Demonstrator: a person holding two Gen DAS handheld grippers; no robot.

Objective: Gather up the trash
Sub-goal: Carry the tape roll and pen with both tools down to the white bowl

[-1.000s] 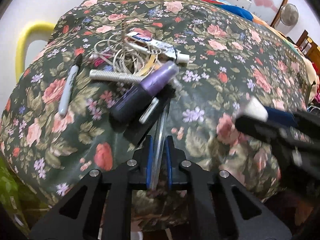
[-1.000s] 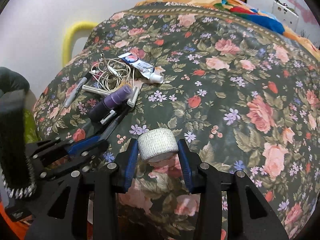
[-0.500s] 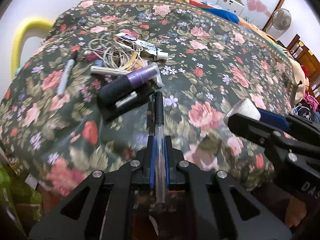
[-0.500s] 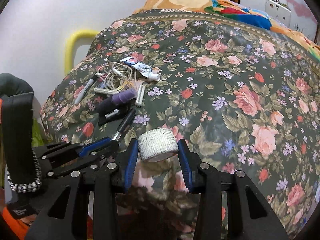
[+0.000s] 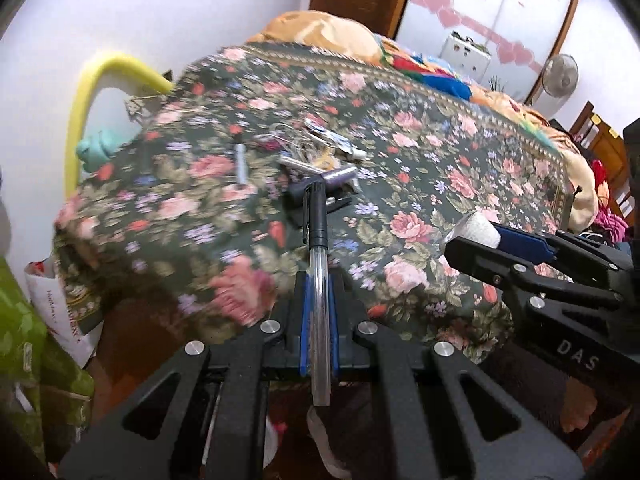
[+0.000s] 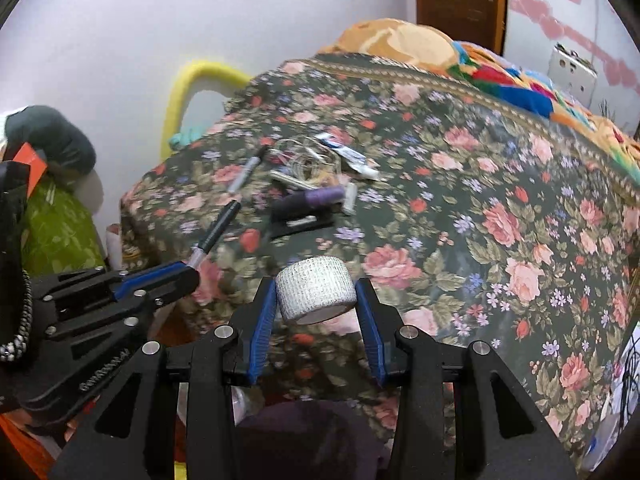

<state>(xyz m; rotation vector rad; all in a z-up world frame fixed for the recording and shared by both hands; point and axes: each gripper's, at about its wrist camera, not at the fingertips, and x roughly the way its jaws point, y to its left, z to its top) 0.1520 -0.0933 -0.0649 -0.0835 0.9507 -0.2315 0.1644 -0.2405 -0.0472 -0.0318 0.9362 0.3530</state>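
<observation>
My left gripper point(image 5: 319, 280) is shut on a clear pen with a black cap point(image 5: 318, 240), held in the air off the near edge of the floral bed cover point(image 5: 440, 152). My right gripper point(image 6: 316, 292) is shut on a white bandage roll point(image 6: 315, 289), also held off the near edge. The left gripper with the pen shows in the right wrist view point(image 6: 188, 268); the right gripper with the roll shows in the left wrist view point(image 5: 476, 236). On the bed lies a pile: a purple bottle point(image 6: 310, 200), a tangled white cable point(image 6: 308, 160), a tube point(image 6: 350, 156), a grey marker point(image 6: 248, 168).
A yellow foam hoop point(image 5: 100, 80) stands against the wall left of the bed. Green bags point(image 5: 24, 340) and a white bag point(image 5: 52, 300) sit on the floor at the left. Orange and blue bedding point(image 5: 420, 60) is piled at the far end.
Both grippers have pulled back and up from the bed, carrying the pen and the roll. The bed now looks farther off and more of the room shows.
</observation>
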